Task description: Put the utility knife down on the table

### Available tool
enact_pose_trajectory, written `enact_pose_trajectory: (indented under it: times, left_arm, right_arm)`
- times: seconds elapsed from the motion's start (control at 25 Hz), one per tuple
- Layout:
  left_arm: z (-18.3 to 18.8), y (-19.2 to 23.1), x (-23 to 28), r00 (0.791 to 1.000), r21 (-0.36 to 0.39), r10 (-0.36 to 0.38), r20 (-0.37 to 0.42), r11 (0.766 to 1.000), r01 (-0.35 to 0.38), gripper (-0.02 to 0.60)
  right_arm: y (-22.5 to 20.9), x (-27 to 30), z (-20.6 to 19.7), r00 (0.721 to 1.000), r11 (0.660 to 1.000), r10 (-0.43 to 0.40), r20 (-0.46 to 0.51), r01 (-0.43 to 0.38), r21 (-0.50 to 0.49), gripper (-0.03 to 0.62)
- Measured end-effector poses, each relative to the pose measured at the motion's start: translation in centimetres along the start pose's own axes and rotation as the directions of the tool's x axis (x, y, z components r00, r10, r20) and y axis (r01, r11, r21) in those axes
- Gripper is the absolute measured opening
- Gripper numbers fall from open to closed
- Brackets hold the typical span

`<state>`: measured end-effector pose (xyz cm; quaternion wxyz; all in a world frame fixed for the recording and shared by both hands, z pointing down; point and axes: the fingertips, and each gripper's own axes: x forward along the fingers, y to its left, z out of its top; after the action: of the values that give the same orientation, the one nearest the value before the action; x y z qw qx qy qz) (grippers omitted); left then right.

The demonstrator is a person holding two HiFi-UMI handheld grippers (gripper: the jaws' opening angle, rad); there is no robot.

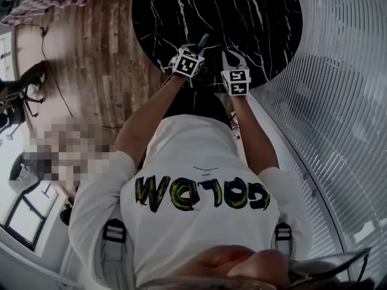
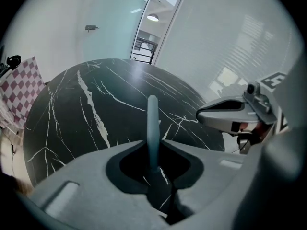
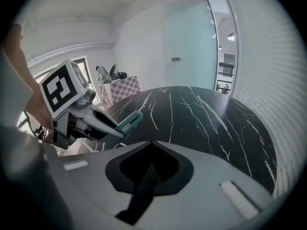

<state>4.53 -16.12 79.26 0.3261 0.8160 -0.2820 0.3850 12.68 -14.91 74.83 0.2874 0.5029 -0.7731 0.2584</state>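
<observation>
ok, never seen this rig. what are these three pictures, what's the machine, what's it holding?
No robot: a person holds a two-jaw gripper in each hand. The head view looks steeply down from the person's head; the other two cameras ride on the grippers, looking along their jaws. The left gripper is clamped on a teal utility knife over a round black marble-patterned table; nothing shows lying on it. The right gripper is shut and empty.

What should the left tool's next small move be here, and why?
Probably lower the left tool a little toward the table, then open it. Its jaws clamp the utility knife, which sticks out over the black tabletop and does not look laid down yet. The surface ahead of it is bare.
</observation>
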Motion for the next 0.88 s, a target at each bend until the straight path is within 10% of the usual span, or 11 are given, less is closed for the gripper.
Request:
enact_pose_trajectory:
  times: [0.88]
  left_arm:
    - [-1.1,0.8,1.4,0.996,0.049,0.018,-0.090,0.999,-0.014,0.075]
  right_arm:
    - [0.5,1.0,-2.8,0.999,0.999,0.011,-0.052,-0.008,0.046,0.002]
